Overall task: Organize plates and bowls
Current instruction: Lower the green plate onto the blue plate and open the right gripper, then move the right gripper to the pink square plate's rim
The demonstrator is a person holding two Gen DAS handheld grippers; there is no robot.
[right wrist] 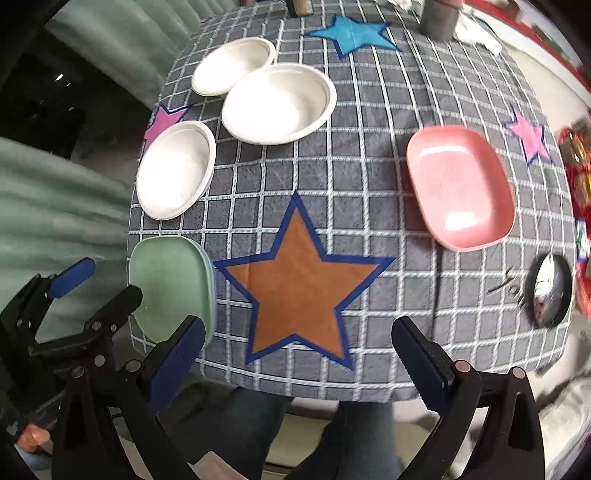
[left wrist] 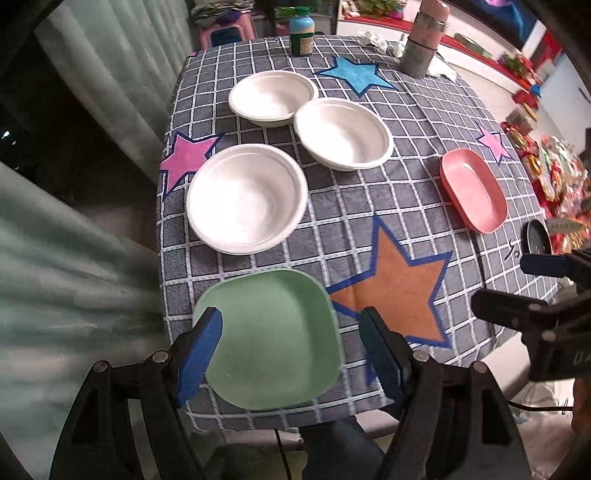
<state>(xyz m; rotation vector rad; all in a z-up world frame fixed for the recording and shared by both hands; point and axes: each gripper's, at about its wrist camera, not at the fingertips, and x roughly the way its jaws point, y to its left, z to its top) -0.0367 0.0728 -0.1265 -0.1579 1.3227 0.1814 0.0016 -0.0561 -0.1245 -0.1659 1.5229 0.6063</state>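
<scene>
Three white bowls sit on the checked tablecloth: near (left wrist: 246, 199), middle (left wrist: 342, 133) and far (left wrist: 272, 98). A green square plate (left wrist: 273, 338) lies at the front left edge, and a pink rectangular plate (left wrist: 472, 189) lies at the right. My left gripper (left wrist: 291, 350) is open and hovers over the green plate with nothing held. My right gripper (right wrist: 295, 363) is open and empty above the front edge near the orange star. In the right wrist view I see the green plate (right wrist: 171, 284), the pink plate (right wrist: 460, 188), the white bowls (right wrist: 279, 103) and the left gripper (right wrist: 99, 286).
A green-lidded jar (left wrist: 302, 31) and a grey and pink flask (left wrist: 424, 37) stand at the table's far edge. A small black round dish (right wrist: 548, 291) lies near the right edge. Green curtains hang on the left. Red packets lie off the right side.
</scene>
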